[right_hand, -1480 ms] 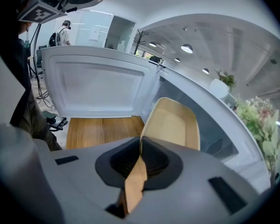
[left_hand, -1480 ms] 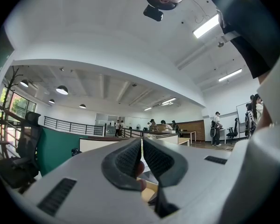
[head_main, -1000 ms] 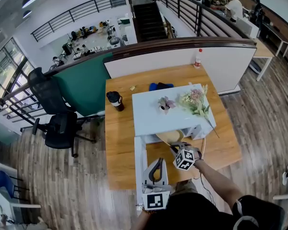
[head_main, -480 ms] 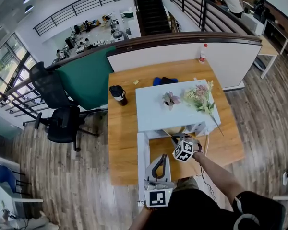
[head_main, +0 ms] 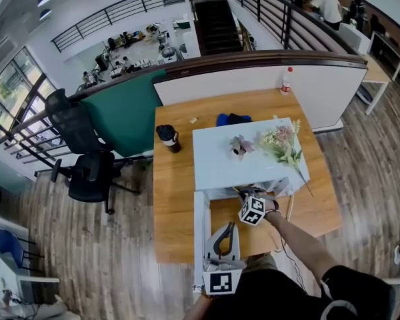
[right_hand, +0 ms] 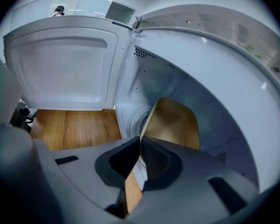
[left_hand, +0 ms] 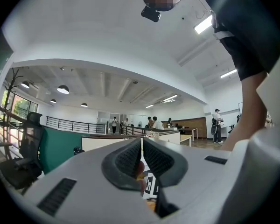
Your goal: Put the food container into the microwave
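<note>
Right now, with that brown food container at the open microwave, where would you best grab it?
By its thin rim, from the open front of the microwave. The food container looks too wide to span, but its thin wall slips between the jaws; the right gripper pinches it there.

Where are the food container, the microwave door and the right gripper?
food container point(right_hand: 173, 122), right gripper view, its brown inner wall.
microwave door point(right_hand: 65, 69), right gripper view, the open door's inner panel.
right gripper point(right_hand: 141, 147), right gripper view, between its fingertips.
</note>
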{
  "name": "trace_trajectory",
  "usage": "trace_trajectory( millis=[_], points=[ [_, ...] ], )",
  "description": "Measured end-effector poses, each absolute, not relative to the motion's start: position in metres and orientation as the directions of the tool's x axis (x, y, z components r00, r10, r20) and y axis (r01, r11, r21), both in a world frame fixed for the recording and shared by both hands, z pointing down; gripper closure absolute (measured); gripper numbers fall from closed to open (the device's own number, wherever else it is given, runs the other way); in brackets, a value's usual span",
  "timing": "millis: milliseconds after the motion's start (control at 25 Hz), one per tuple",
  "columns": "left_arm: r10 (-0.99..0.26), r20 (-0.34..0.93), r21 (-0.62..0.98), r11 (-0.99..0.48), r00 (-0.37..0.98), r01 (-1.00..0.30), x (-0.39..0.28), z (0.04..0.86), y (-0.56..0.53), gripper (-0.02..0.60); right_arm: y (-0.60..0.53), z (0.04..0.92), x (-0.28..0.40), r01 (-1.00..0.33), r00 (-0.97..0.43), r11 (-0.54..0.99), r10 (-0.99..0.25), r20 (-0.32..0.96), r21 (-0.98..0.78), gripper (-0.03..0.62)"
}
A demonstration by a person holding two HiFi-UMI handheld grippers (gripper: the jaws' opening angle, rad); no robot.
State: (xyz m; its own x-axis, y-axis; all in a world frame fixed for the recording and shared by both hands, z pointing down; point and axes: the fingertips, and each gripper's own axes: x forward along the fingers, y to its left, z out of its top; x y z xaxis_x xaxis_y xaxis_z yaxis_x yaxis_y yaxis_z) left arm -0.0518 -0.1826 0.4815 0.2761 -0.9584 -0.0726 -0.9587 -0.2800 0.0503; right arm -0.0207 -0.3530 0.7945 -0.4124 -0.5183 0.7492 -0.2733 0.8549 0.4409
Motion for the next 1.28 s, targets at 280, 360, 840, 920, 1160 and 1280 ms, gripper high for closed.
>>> trace_trajectory(
  millis=[280, 360, 840, 920, 1160, 1280],
  points=[
    [-0.968, -0.042, 0.073, -0.251, 0.249, -0.965, -0.058, 0.489, -0.182, 0.554, -0.374, 0.809, -0.029, -0.273, -0.392, 0.854, -0.519, 0.759, 0.443, 0.572],
    [-0.967, -0.047, 0.063, -0.251, 0.249, -0.966, -0.058, 0.489, -0.182, 0.554, -0.379, 0.810, -0.030, -0.271, -0.385, 0.852, -0.523, 0.760, 0.449, 0.572],
    [-0.969, -0.037, 0.065, -0.247, 0.245, -0.967, -0.061, 0.491, -0.180, 0.554, -0.396, 0.824, -0.032, -0.283, -0.346, 0.837, -0.544, 0.764, 0.468, 0.569],
    [-0.969, -0.037, 0.065, -0.246, 0.244, -0.967, -0.062, 0.491, -0.181, 0.554, -0.399, 0.826, -0.033, -0.291, -0.344, 0.835, -0.548, 0.763, 0.468, 0.568],
    [-0.970, -0.036, 0.067, -0.242, 0.240, -0.968, -0.065, 0.490, -0.178, 0.554, -0.405, 0.830, -0.034, -0.298, -0.332, 0.831, -0.552, 0.765, 0.470, 0.563],
    [-0.970, -0.033, 0.064, -0.244, 0.242, -0.968, -0.065, 0.491, -0.176, 0.554, -0.406, 0.828, -0.032, -0.306, -0.326, 0.827, -0.557, 0.764, 0.472, 0.556]
  ],
)
